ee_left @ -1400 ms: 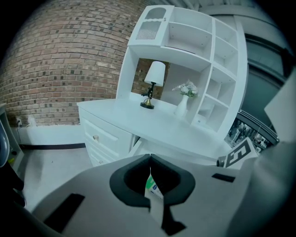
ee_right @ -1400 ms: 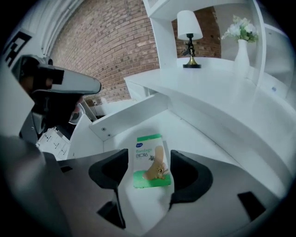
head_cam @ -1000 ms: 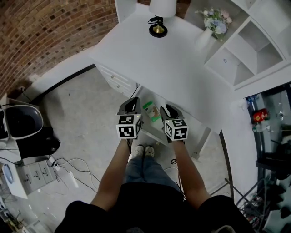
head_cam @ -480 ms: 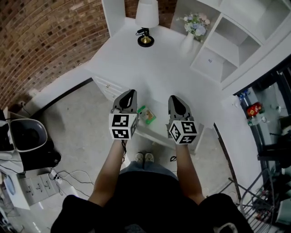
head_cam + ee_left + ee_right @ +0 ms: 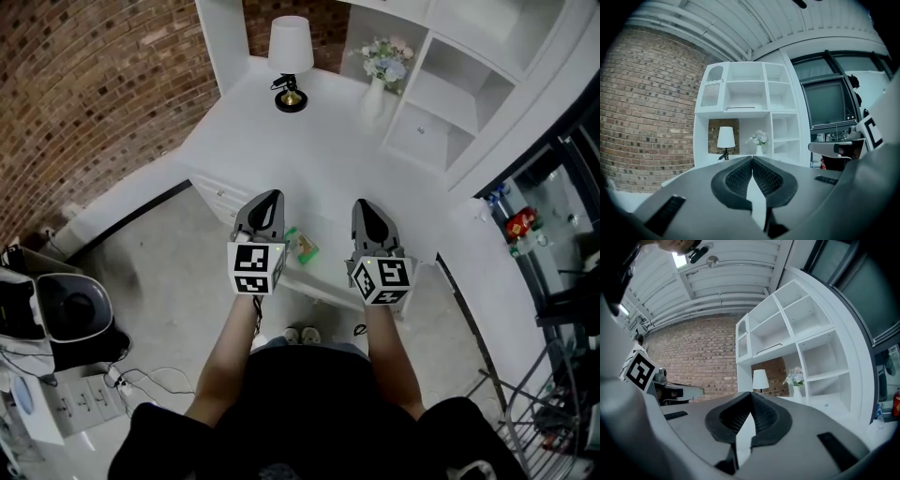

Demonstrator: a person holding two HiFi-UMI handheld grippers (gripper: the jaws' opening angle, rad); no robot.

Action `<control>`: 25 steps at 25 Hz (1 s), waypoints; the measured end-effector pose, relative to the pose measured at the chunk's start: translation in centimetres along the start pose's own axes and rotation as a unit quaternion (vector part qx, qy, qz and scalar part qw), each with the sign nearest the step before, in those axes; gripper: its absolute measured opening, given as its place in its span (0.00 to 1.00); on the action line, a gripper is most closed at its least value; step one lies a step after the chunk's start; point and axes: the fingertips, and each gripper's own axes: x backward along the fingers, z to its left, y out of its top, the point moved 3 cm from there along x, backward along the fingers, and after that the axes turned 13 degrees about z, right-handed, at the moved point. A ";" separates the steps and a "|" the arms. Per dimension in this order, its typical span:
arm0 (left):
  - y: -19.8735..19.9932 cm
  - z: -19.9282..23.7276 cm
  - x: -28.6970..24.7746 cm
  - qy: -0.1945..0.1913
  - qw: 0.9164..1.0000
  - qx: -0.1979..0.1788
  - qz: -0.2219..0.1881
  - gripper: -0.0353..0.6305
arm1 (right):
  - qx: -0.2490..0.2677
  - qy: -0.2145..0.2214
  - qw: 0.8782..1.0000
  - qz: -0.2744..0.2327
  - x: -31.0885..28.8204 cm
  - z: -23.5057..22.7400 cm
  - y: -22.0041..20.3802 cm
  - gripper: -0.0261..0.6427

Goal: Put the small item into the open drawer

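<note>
The small item, a green packet [image 5: 302,246], lies in the open white drawer [image 5: 320,287] under the desk edge, seen between the two grippers in the head view. My left gripper [image 5: 270,196] hovers just left of it and my right gripper [image 5: 362,203] just right of it, both pointing at the desk. Each one's ridged pads meet at the tips with nothing between them, as the left gripper view [image 5: 752,158] and the right gripper view [image 5: 751,393] show. Neither gripper touches the packet.
On the white desk [image 5: 309,159] stand a lamp [image 5: 289,56] and a vase of flowers [image 5: 379,71] at the back. A white shelf unit [image 5: 450,84] rises at the right, a brick wall [image 5: 84,84] at the left. A bin [image 5: 75,314] and cables lie on the floor.
Both grippers have risen from over the drawer and drawn apart. The green packet stays in the drawer. The head view has tilted up, showing more of the desk and shelves.
</note>
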 end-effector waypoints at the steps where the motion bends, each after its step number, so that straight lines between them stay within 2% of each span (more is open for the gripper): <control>1: -0.1 -0.1 0.1 0.000 1.000 0.001 0.001 0.09 | 0.001 -0.001 1.000 0.000 0.1 -0.1 0.0 0.04; 10: -1.1 0.0 0.3 0.011 1.000 0.015 0.013 0.09 | 0.016 -0.022 1.000 0.011 0.7 -0.5 -0.5 0.04; 25: -0.9 0.2 0.9 0.015 1.000 0.012 0.009 0.09 | 0.010 -0.012 1.000 0.017 0.8 -0.2 -0.5 0.04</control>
